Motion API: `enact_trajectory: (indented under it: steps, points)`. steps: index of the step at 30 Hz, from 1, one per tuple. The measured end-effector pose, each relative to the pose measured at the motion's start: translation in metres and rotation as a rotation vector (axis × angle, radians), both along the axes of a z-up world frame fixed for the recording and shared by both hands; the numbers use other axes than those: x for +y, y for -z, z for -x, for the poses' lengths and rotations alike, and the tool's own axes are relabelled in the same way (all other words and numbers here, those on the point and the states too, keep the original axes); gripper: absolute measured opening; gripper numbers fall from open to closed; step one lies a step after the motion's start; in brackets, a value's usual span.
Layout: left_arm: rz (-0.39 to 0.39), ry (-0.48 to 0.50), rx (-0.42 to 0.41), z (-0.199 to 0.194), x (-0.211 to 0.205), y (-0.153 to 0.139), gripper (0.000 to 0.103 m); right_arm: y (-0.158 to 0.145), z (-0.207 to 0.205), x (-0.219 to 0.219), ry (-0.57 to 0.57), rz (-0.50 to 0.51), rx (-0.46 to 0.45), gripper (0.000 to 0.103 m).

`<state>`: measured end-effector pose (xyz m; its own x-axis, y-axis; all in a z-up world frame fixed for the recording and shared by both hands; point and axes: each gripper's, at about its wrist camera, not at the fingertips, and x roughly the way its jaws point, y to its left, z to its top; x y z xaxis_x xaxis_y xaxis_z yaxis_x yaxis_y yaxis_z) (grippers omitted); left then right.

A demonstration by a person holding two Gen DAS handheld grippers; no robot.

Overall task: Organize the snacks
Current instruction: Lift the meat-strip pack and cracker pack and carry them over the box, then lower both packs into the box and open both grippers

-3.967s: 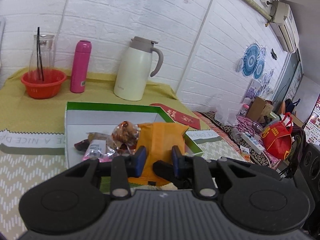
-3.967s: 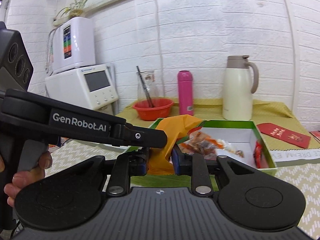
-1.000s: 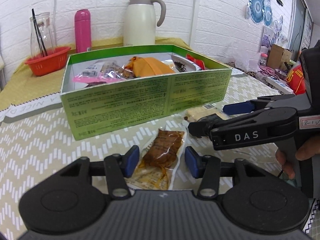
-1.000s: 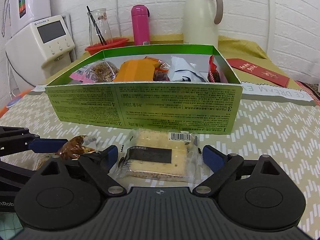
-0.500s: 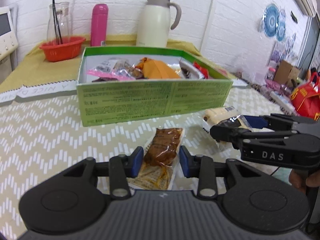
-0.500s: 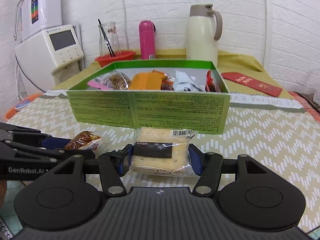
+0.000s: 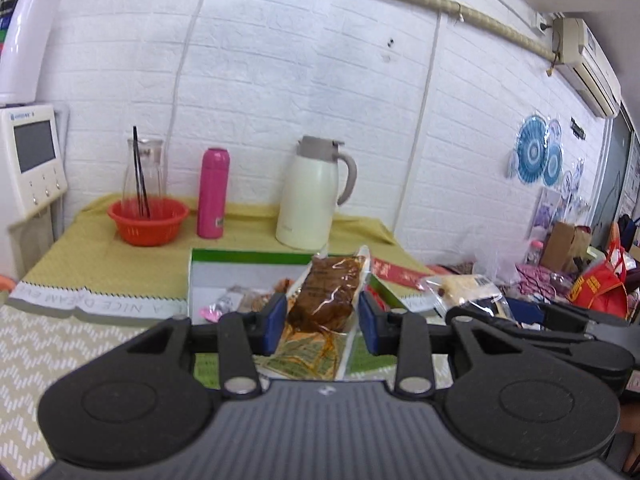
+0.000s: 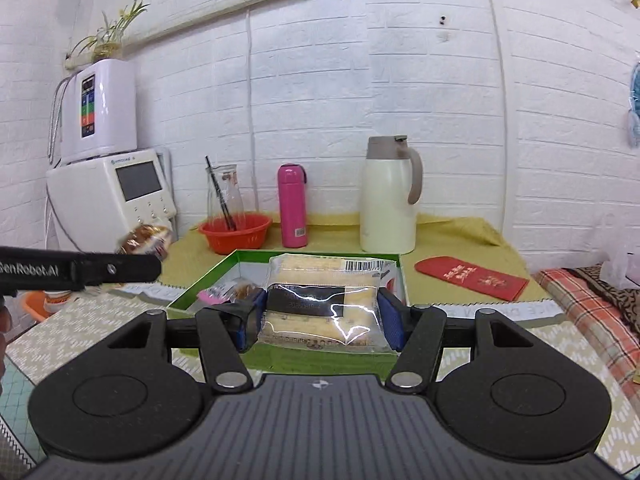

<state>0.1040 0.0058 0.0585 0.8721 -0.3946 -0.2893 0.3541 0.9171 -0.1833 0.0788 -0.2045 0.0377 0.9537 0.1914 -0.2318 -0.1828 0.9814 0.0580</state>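
Snacks sit squeezed in both jaws: the left gripper (image 7: 322, 320) pinches a brown snack (image 7: 326, 298); the right gripper (image 8: 320, 320) pinches a cracker pack (image 8: 320, 300). Both hang in the air above the green box (image 8: 240, 258), likely ready to drop inside with the other treats.

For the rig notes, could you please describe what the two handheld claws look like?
Both look alike: a dark grey ribbed body, two round black discs at the sides, and black link arms with silver pins leading to blue pads. Left claw, right claw. Seen from the right wrist, the left claw's black finger bears white "GenRobot.AI" lettering. No cables or sleeves show.
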Motion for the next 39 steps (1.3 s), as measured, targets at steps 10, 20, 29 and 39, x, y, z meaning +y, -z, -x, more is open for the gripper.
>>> enact_trajectory:
  steps: [10, 20, 29, 39]
  points:
    - [-0.017, -0.047, 0.076, -0.063, -0.013, 0.012, 0.036, 0.014, -0.049, -0.006, 0.026, 0.026, 0.055, 0.098]
    - [-0.022, -0.107, 0.136, -0.140, -0.018, 0.021, 0.036, 0.022, -0.116, -0.003, 0.027, 0.059, 0.060, 0.098]
    - [-0.059, -0.135, 0.207, -0.189, -0.020, 0.049, 0.036, 0.040, -0.161, 0.008, -0.016, 0.024, 0.106, 0.098]
    - [-0.007, -0.123, 0.145, -0.191, -0.013, 0.060, 0.088, 0.058, -0.174, 0.022, -0.079, 0.086, 0.106, 0.103]
